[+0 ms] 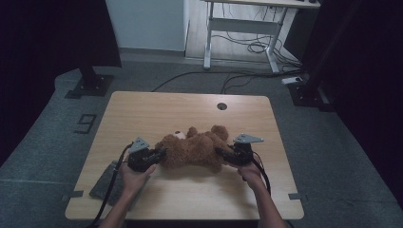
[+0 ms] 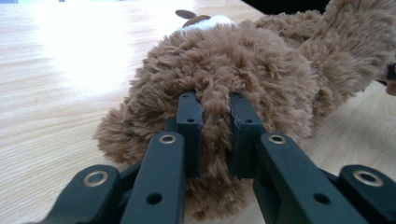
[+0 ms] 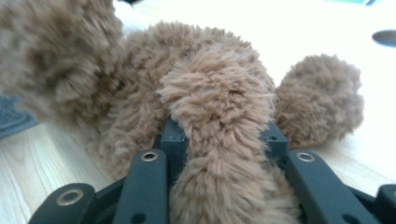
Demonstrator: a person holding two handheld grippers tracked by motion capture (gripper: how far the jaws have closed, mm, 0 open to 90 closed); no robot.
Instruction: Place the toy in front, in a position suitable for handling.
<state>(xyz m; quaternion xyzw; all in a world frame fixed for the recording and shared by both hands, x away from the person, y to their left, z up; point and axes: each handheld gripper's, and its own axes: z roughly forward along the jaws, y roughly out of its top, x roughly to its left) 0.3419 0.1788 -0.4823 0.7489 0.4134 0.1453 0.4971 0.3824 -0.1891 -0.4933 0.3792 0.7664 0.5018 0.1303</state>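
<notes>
**Both grippers take hold of the teddy bear, one at each end**

A brown plush teddy bear (image 1: 194, 148) lies on its side near the middle of the wooden table (image 1: 142, 109), toward the person's edge. The left gripper (image 1: 159, 153) bites into the end of the bear at the left of the high view; in the left gripper view its jaws pinch a narrow tuft of fur, drawn nearly together with plush squeezed between them. The right gripper (image 1: 221, 152) meets the opposite end; in the right gripper view a thick furry limb (image 3: 219, 107) sits between the jaws, which press against its sides. A grey cloth (image 1: 105, 184) lies flat at the table's near left corner, apart from the bear.

The step in hand appears to be securing a two-handed grip before lifting or repositioning the toy. The next move likely calls for raising both hands together and evenly, since the left hold is only on fur and could slip if the bear's weight pulls unevenly.
</notes>
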